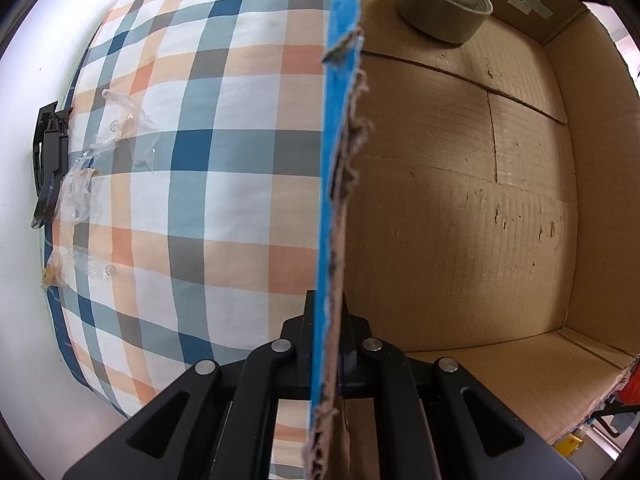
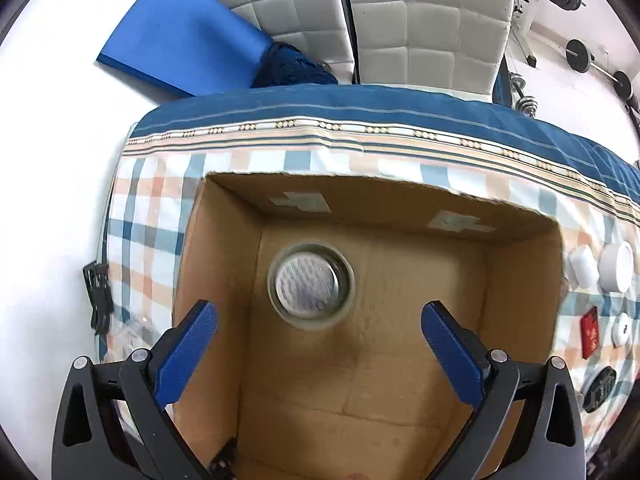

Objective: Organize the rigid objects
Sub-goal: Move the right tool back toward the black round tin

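An open cardboard box (image 2: 516,320) stands on a checked cloth. A round metal strainer cup (image 2: 311,286) lies on the box floor; it also shows in the left wrist view (image 1: 444,4) at the far end. My left gripper (image 1: 326,340) is shut on the box's left wall (image 1: 338,184), whose torn rim runs up the view. My right gripper (image 2: 318,344) is open and empty, hovering above the box just short of the cup. Several small rigid objects lie right of the box: a white block (image 2: 582,266), a white round case (image 2: 618,266), a red tag (image 2: 590,332).
The checked cloth (image 1: 200,160) covers the table. A black clip (image 1: 50,160) and crumpled clear plastic (image 1: 116,136) lie at its left edge. A blue board (image 2: 180,36), padded chairs (image 2: 420,20) and dumbbells (image 2: 600,64) stand beyond the table. A black object (image 2: 600,388) lies right of the box.
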